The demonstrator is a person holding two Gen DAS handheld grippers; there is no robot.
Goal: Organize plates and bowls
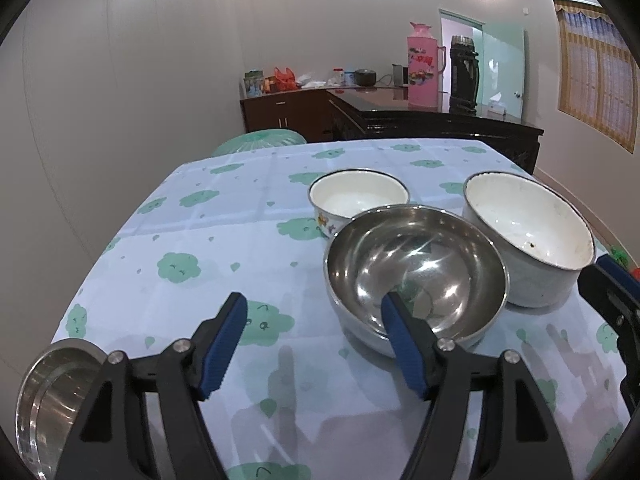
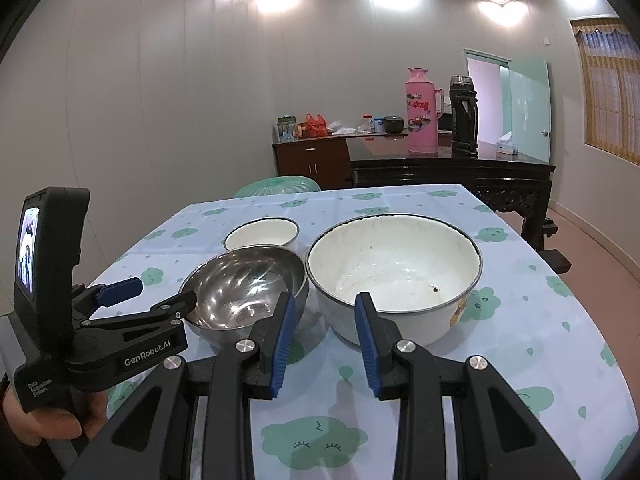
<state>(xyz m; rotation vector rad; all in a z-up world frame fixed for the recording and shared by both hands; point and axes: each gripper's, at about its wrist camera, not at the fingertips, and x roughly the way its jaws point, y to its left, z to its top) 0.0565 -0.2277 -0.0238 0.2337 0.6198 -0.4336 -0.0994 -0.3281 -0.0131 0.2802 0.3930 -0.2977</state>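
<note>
A steel bowl (image 1: 416, 268) stands on the table, with a small white enamel bowl (image 1: 358, 196) behind it and a large white enamel bowl (image 1: 528, 232) to its right. My left gripper (image 1: 314, 312) is open, with its right finger over the steel bowl's near rim and its left finger outside the bowl. In the right wrist view the steel bowl (image 2: 244, 284), small white bowl (image 2: 262, 234) and large white bowl (image 2: 394, 268) show too. My right gripper (image 2: 324, 304) is open and empty, just in front of the large white bowl. The left gripper (image 2: 156, 294) shows at the left.
A steel dish (image 1: 52, 392) sits at the table's near left corner. The table has a light blue cloth with green clouds (image 1: 200, 240). A dark sideboard (image 1: 420, 120) with a pink thermos (image 1: 424, 68) and a black flask (image 1: 464, 76) stands behind.
</note>
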